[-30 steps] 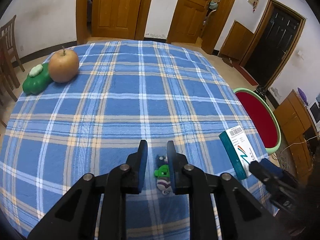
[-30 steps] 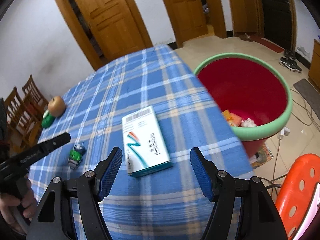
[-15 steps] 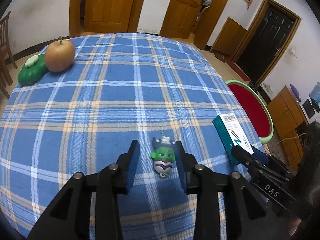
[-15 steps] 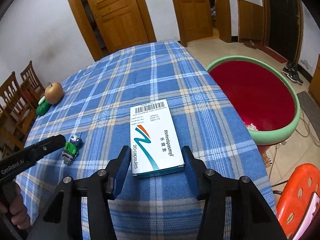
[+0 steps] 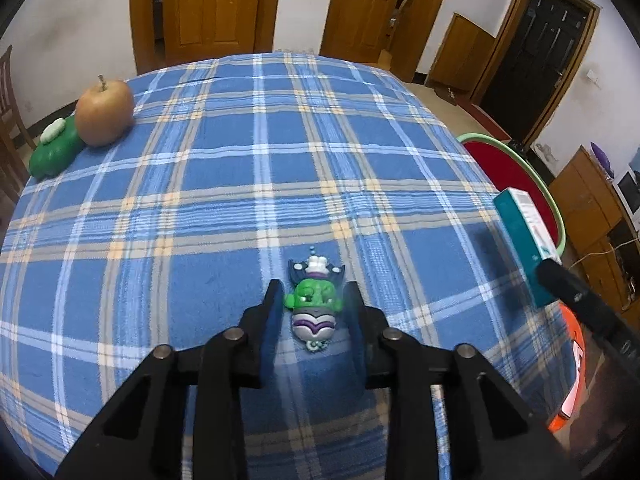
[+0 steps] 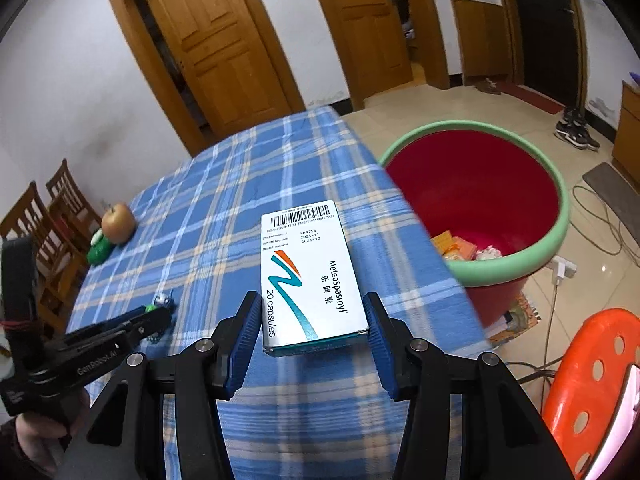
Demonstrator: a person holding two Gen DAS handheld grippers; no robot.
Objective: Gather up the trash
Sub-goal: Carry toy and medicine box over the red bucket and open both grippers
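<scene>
Right gripper [image 6: 312, 320] clamps white/teal capsule box [image 6: 308, 276] w/ barcode, lifted off plaid table [image 6: 240, 184], beside red bin [image 6: 556, 236]. Left gripper [image 5: 314, 300] jaws closing around green toy [image 5: 316, 300]; pads not pressing yet. Right view alone shows trash inside bin; left view shows box's teal side.

Even indoor light, fisheye-warped edges
</scene>
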